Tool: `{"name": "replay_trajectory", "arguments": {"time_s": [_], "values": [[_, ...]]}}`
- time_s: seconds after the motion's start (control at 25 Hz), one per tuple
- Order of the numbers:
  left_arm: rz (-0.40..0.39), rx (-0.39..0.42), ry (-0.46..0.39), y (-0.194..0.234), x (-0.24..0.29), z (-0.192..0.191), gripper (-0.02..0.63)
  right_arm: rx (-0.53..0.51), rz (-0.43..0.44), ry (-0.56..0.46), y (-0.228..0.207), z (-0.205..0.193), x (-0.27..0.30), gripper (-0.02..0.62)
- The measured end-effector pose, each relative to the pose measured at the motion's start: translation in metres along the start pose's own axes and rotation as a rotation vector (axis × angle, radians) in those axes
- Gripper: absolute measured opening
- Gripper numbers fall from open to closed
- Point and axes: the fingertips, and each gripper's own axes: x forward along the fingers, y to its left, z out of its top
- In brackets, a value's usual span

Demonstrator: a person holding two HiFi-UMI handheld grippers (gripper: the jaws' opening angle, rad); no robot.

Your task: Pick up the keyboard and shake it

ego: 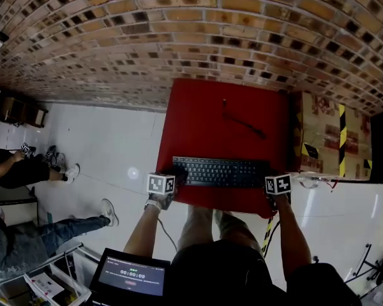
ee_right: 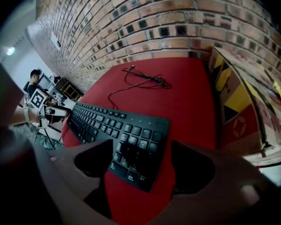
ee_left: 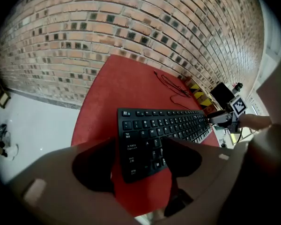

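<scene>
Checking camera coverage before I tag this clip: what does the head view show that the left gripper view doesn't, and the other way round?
Only the head view: a screen with a timer near the bottom edge and the person's forearms.

Only the left gripper view: the left gripper seen close, its jaws apart with the keyboard's left end between them and not clamped, and the print on the keys.

Both: the black keyboard lying on the red table, the black cable behind it, the brick wall, and the right gripper at the keyboard's far end.
</scene>
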Motion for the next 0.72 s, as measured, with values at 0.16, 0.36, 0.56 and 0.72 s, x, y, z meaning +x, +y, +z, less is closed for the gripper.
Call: {"name": "replay_trajectory", "arguments": {"time_s": [0.16,0.36,0.56,0.72], "values": [[-0.072,-0.007,0.038,0.0,0.013,0.002,0.328,0.014,0.039,0.002,-0.001,0.001,0.007,0.37],[-0.123,-0.001,0.082,0.008,0.019,0.003,0.282,0.019,0.118,0.03,0.005,-0.004,0.014,0.37],[-0.24,-0.034,0.098,0.007,0.016,0.005,0.279,-0.02,0.141,0.045,0.006,-0.003,0.014,0.37],[-0.353,-0.102,0.125,0.003,0.013,0.0,0.26,0.039,0.189,0.005,0.005,-0.002,0.011,0.37]]}}
